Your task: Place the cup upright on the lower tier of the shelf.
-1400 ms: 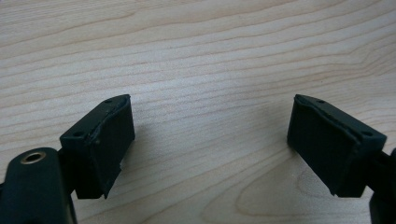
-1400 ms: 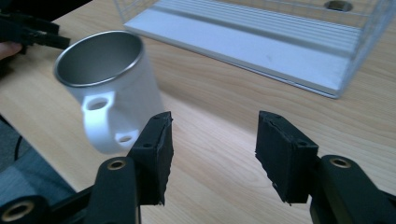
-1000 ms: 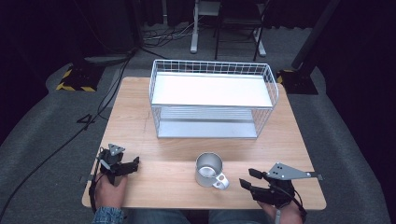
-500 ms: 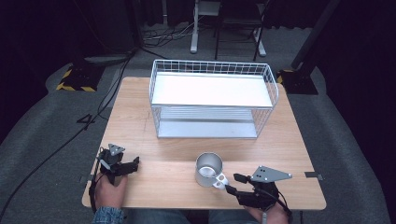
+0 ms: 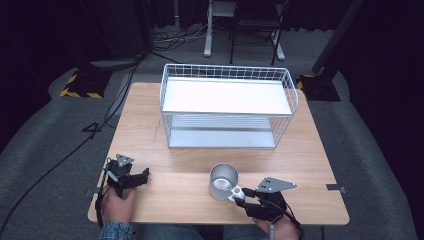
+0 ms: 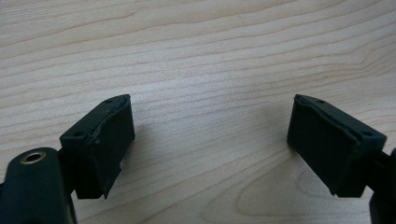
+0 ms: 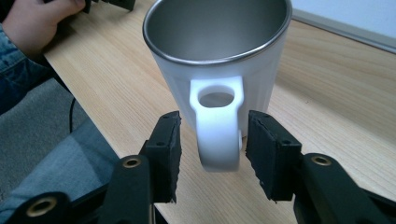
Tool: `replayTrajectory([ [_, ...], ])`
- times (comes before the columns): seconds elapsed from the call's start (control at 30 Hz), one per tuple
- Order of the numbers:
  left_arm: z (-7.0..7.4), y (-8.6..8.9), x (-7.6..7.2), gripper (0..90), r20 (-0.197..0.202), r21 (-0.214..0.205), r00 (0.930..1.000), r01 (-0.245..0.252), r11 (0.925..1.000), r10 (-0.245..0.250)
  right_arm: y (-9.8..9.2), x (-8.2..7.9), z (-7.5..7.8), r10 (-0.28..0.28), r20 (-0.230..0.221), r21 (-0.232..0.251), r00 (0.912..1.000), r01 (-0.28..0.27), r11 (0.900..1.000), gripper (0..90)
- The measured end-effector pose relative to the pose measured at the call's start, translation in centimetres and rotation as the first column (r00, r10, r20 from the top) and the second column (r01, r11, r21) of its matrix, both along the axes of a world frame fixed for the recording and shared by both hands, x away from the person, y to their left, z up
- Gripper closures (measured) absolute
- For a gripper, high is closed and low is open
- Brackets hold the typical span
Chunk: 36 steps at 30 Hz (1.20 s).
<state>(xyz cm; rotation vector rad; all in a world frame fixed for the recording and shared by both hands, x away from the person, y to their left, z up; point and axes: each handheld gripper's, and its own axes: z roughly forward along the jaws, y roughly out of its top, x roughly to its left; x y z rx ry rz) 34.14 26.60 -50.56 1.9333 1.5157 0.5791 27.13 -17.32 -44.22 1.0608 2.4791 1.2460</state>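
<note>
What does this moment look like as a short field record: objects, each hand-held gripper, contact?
surface: wooden table
mug: white mug with metal inside, upright, near the front edge, handle toward the right hand-held gripper
rack: white wire rack, farther back, two shelves
left hand-held gripper: open, nothing between the jaws, over bare table
right hand-held gripper: open, jaws on either side of the handle, small gaps visible
contact: none visible yet
</note>
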Motion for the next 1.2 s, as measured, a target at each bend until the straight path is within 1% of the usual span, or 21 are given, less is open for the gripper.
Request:
replayTrajectory([
  [0.03,0.0,0.0,0.0,15.2,0.000,0.000,1.0000,0.000,1.0000,0.000,0.0,0.0,0.0,0.000,0.000,0.000,1.0000,0.000,1.0000,55.7],
  [0.07,0.0,0.0,0.0,15.2,0.000,0.001,1.0000,-0.001,1.0000,0.001,0.3,0.2,-0.2,-0.002,-0.003,-0.013,1.0000,0.002,0.9999,56.5],
  [0.3,0.0,0.0,0.0,15.2,0.000,-0.001,1.0000,-0.001,1.0000,0.001,0.9,0.6,-0.4,-0.011,-0.001,-0.020,0.9999,0.011,0.9997,61.7],
  [0.33,0.0,0.0,0.0,15.2,0.000,0.000,1.0000,0.000,1.0000,0.000,1.1,0.6,-0.5,-0.014,0.005,-0.038,0.9999,0.014,0.9992,64.0],
  [0.37,0.0,0.0,0.0,15.2,0.000,0.000,1.0000,0.000,1.0000,0.000,1.1,0.6,-0.5,-0.014,0.005,-0.038,0.9999,0.014,0.9992,64.0],
  [0.5,0.0,0.0,0.0,15.2,0.000,0.000,1.0000,0.000,1.0000,0.000,1.3,0.5,-0.5,-0.019,0.021,-0.049,0.9996,0.020,0.9986,69.0],
  [0.6,0.0,0.0,0.0,15.2,-0.001,0.000,1.0000,-0.001,1.0000,0.001,1.5,0.3,-0.4,-0.013,0.046,-0.071,0.9988,0.016,0.9974,70.4],
  [0.63,0.0,0.0,0.0,15.2,-0.001,0.000,1.0000,-0.001,1.0000,0.001,1.5,0.3,-0.4,-0.013,0.046,-0.071,0.9988,0.016,0.9974,70.4],
  [0.67,0.0,0.0,0.0,15.2,-0.001,0.000,1.0000,-0.001,1.0000,0.001,1.6,0.2,-0.4,-0.011,0.065,-0.082,0.9978,0.016,0.9965,70.8],
  [0.7,0.0,0.0,0.0,15.2,0.000,0.000,1.0000,0.000,1.0000,0.000,1.6,0.1,-0.4,-0.011,0.071,-0.086,0.9974,0.017,0.9961,70.9],
  [0.8,0.0,0.0,0.0,15.2,0.000,0.000,1.0000,0.000,1.0000,0.000,1.7,0.0,-0.5,-0.012,0.090,-0.087,0.9959,0.020,0.9960,71.1],
  [0.83,0.0,0.0,0.0,15.2,0.000,0.000,1.0000,0.000,1.0000,0.000,1.7,0.0,-0.5,-0.012,0.090,-0.087,0.9959,0.020,0.9960,71.1],
  [0.87,0.0,0.0,0.0,15.2,-0.001,0.000,1.0000,0.000,1.0000,0.000,1.7,-0.1,-0.5,-0.010,0.107,-0.089,0.9942,0.020,0.9959,71.2],
  [0.9,0.0,0.0,0.0,15.2,-0.001,0.000,1.0000,0.000,1.0000,0.000,1.8,-0.1,-0.4,-0.011,0.113,-0.087,0.9935,0.021,0.9960,71.3],
  [1.03,0.0,0.0,0.0,15.2,0.000,0.000,1.0000,0.000,1.0000,0.000,1.7,-0.2,-0.3,-0.012,0.126,-0.077,0.9919,0.022,0.9968,71.3],
  [1.17,0.0,0.0,0.0,15.2,0.000,0.000,1.0000,0.000,1.0000,0.000,1.6,-0.3,0.0,-0.026,0.149,-0.050,0.9885,0.034,0.9981,71.4],
  [1.2,0.0,0.0,0.0,15.2,0.000,0.000,1.0000,0.000,1.0000,0.000,1.6,-0.3,0.0,-0.026,0.149,-0.050,0.9885,0.034,0.9981,71.4],
])
